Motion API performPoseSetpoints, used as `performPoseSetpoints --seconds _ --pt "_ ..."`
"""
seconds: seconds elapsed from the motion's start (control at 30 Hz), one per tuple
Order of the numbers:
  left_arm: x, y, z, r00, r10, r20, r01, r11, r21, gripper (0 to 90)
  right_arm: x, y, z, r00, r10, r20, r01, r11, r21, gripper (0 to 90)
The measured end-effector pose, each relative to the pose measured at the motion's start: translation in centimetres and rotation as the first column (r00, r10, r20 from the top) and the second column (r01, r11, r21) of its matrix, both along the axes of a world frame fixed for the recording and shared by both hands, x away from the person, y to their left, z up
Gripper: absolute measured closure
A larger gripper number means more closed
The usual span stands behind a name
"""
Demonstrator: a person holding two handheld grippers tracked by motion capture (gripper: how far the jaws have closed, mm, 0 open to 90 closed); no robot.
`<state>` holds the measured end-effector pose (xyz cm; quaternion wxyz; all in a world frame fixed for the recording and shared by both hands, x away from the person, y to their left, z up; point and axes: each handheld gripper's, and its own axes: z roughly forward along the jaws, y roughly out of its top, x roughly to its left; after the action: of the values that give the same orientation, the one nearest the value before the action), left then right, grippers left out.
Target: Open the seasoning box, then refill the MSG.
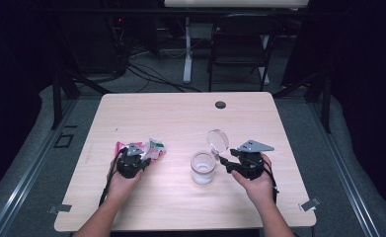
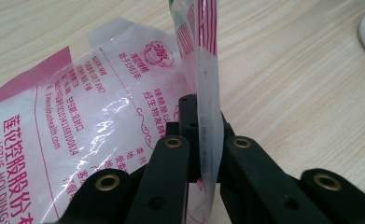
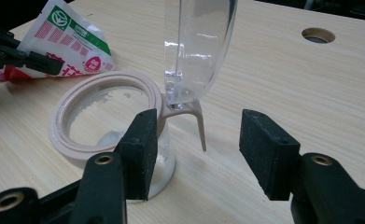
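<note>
Plastic bag (image 2: pixel 77 135) on the table's left is pinched in the left gripper (image 2: pixel 203 140); right gripper (image 3: pixel 196 149) gapes, empty, beside the open jar (image 3: pixel 110 121). Lift the bag slowly, keeping the pinch firm.

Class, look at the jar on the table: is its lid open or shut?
Open. The jar's clear lid stands upright, swung back from the rim, leaving the mouth uncovered.
</note>
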<state>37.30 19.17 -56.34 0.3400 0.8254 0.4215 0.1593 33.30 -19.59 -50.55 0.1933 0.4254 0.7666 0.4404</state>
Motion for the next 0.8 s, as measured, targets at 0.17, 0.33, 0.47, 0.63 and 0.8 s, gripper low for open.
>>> performPoseSetpoints --seconds 0.17,0.33,0.47,0.63,0.8 --pt "-0.1 0.3 0.5 1.0000 0.009 0.004 -0.009 0.9999 -0.009 90.0 0.0 -0.1 0.0 1.0000 -0.003 0.002 0.003 1.0000 0.004 46.8" --pt "-0.1 0.6 0.9 0.9999 0.009 0.011 -0.009 0.9998 -0.016 90.0 0.0 -0.1 0.0 1.0000 -0.003 0.002 0.003 1.0000 0.004 46.8" --pt "-0.3 0.8 1.2 0.9998 0.015 0.016 -0.015 0.9996 -0.024 90.0 0.0 0.0 0.0 1.0000 -0.001 0.002 0.001 1.0000 0.004 46.5" --pt "-0.4 1.4 1.7 0.9993 0.031 0.022 -0.029 0.9981 -0.054 90.0 0.0 -0.1 0.1 1.0000 -0.004 0.000 0.004 1.0000 0.006 46.5" --pt "-0.6 2.2 2.3 0.9985 0.044 0.032 -0.041 0.9958 -0.082 90.0 0.0 -0.1 0.1 1.0000 -0.004 0.001 0.004 1.0000 0.007 46.4"
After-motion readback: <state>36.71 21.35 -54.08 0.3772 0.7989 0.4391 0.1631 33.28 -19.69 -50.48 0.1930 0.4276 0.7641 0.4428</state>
